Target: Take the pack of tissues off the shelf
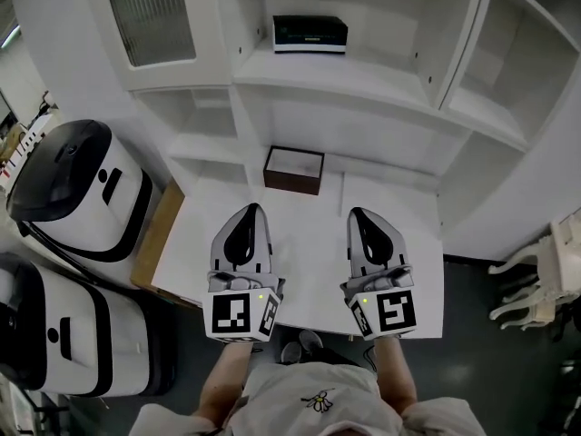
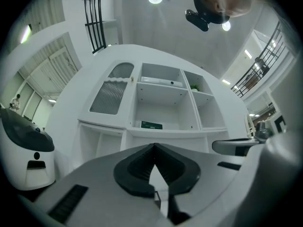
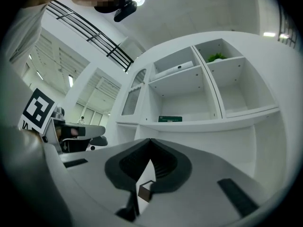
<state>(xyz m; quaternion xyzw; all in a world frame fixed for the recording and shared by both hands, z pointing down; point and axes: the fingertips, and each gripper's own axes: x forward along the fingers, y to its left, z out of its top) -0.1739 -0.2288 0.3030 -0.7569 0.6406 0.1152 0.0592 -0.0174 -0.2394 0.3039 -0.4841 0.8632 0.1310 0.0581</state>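
Observation:
The pack of tissues (image 1: 310, 34) is a flat dark green packet lying on a middle shelf of the white shelf unit (image 1: 381, 80). It also shows small and far off in the left gripper view, tissues (image 2: 151, 125), and in the right gripper view, tissues (image 3: 170, 118). My left gripper (image 1: 251, 211) and right gripper (image 1: 357, 214) hover side by side over the white table (image 1: 309, 243), well short of the shelf. Both point toward it. Both are shut with nothing between their jaws, the left gripper (image 2: 154, 146) and the right gripper (image 3: 150, 140) meeting at the tips.
A brown open box (image 1: 293, 169) sits on the table at the foot of the shelf, between and beyond the grippers. Two white-and-black machines (image 1: 77, 189) stand at the left. A white chair (image 1: 545, 280) is at the right. A green plant (image 3: 217, 57) sits on an upper shelf.

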